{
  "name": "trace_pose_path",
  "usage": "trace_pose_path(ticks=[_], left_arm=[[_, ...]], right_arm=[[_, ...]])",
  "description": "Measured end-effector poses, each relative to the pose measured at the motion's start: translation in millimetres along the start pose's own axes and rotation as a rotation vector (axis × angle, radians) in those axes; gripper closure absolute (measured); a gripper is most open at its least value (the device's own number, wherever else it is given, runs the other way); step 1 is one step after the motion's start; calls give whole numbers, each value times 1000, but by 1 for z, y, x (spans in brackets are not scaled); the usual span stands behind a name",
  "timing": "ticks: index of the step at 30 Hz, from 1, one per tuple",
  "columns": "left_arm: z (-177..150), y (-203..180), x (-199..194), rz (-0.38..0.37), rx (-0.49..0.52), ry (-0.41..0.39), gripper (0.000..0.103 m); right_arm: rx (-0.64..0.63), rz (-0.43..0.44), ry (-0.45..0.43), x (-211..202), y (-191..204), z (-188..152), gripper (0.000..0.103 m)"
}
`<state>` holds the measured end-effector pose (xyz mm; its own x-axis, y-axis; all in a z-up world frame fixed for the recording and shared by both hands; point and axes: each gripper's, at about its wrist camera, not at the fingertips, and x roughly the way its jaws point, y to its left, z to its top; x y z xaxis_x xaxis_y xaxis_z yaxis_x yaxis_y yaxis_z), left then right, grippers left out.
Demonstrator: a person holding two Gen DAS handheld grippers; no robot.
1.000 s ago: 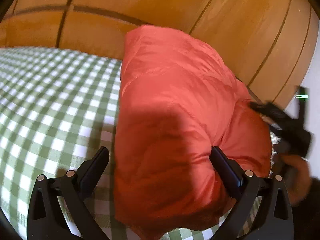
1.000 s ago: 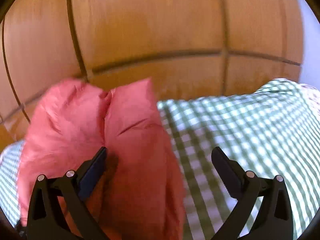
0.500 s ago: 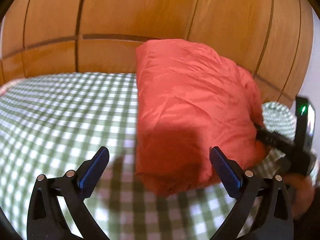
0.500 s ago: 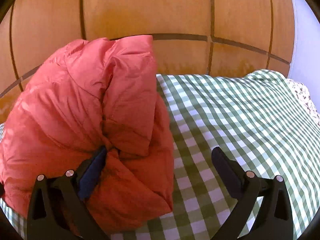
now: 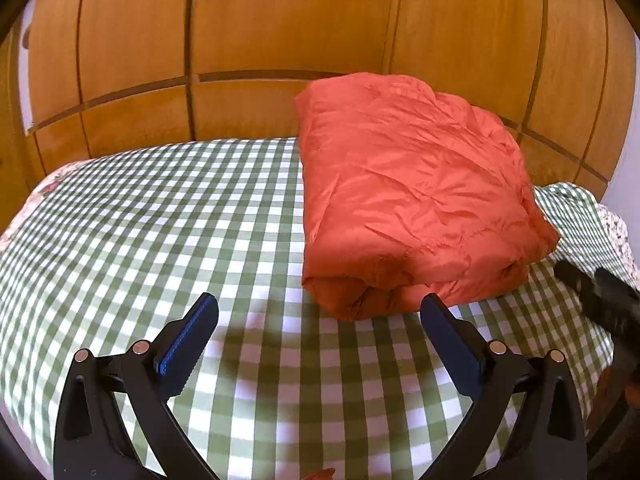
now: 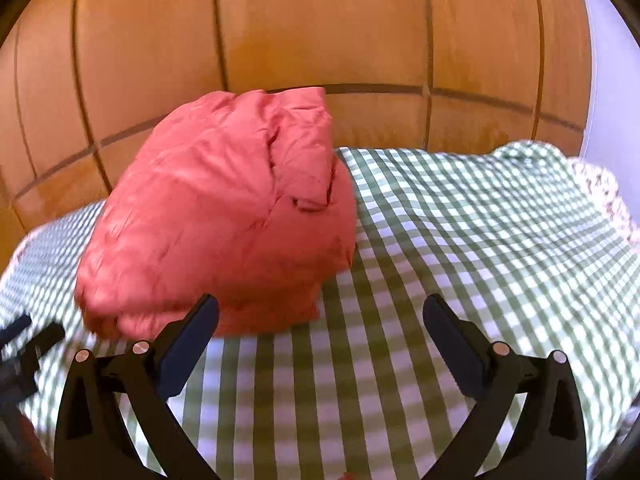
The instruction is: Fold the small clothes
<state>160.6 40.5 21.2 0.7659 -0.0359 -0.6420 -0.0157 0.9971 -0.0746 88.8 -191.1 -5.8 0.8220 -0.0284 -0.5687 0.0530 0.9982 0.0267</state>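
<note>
Jacket (image 5: 416, 196), orange and quilted, lying as a folded bundle on the green-checked cloth (image 5: 160, 240) of the bed, ahead of my left tool (image 5: 318, 326) and slightly to its right, with its near rolled edge just beyond that tool's fingertips. My left tool stands spread wide and empty; my right tool (image 6: 320, 326) is likewise spread and holds nothing, the bundle ahead and to its left, its near edge just past the left finger (image 6: 192, 334). From the right wrist view a flap (image 6: 308, 168) shows puckered on top of the bundle. I judge the fold essentially made, the step in hand being release and tidying: I should keep both tools clear of the fabric so nothing snags, and press that flap flat only if it lifts. Wooden panelling (image 5: 280, 32) rises behind the bed.
</note>
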Motion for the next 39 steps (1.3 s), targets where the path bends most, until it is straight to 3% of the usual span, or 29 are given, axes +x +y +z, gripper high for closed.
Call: trace_pose_path(ticks=[3,10,39], left_arm=[[0,-3,-12,33,14,-26,3],[-5,-21,-43,104,73,-84,3],[-13,-10,-48,95,13,-29,3]], right_arm=[[-30,-20,-8,-10,3,-7,2],[24,30,-39,-41,7,-13,2],[-17,60,-53,-51,23,-20,2]])
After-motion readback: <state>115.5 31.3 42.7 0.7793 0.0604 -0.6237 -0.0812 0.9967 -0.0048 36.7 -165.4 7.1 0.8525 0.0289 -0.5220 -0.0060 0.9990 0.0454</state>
